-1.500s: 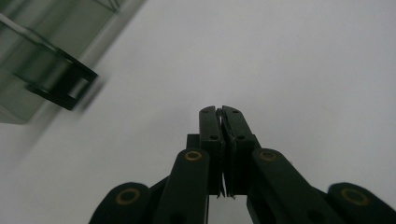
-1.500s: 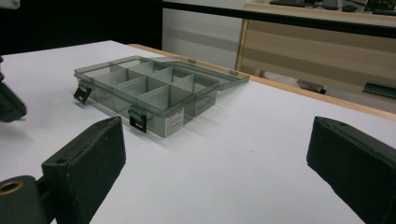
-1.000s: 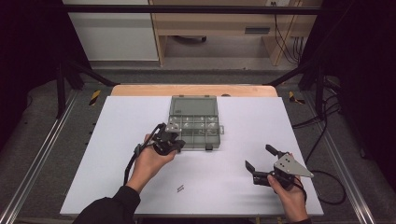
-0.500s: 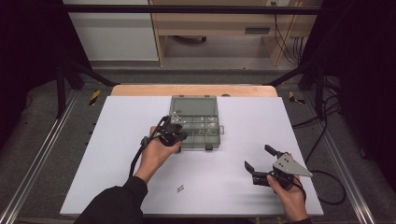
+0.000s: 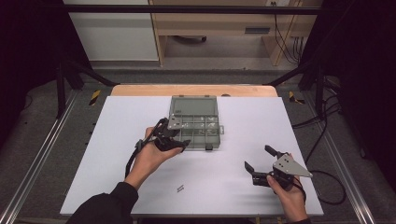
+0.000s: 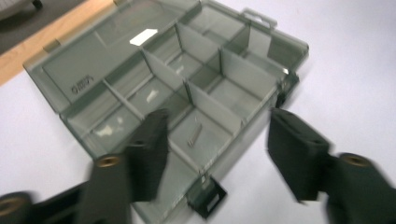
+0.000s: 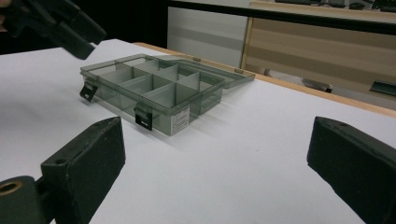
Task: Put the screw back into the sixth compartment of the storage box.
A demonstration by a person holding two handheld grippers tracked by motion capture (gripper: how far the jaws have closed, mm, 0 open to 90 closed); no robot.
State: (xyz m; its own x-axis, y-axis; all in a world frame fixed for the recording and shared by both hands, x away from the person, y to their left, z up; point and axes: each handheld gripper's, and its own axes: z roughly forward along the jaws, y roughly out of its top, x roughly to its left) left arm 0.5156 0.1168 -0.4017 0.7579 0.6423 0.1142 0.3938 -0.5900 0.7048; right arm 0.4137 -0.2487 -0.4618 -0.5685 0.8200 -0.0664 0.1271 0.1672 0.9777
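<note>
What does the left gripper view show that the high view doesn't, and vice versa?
Left gripper view: a small metal piece lying in a near compartment of the compartment box, with the dividers up close. High view: a loose metal bit on the white table near the person, and the right hand-held gripper, jaws open. Shared: the compartment box, lid open.

The left gripper [image 6: 212,154] has moved toward 12 o'clock over the compartment box [image 5: 198,122]. Its jaws have just been opening, and a small screw [image 6: 194,135] lies in the compartment beneath them.
</note>
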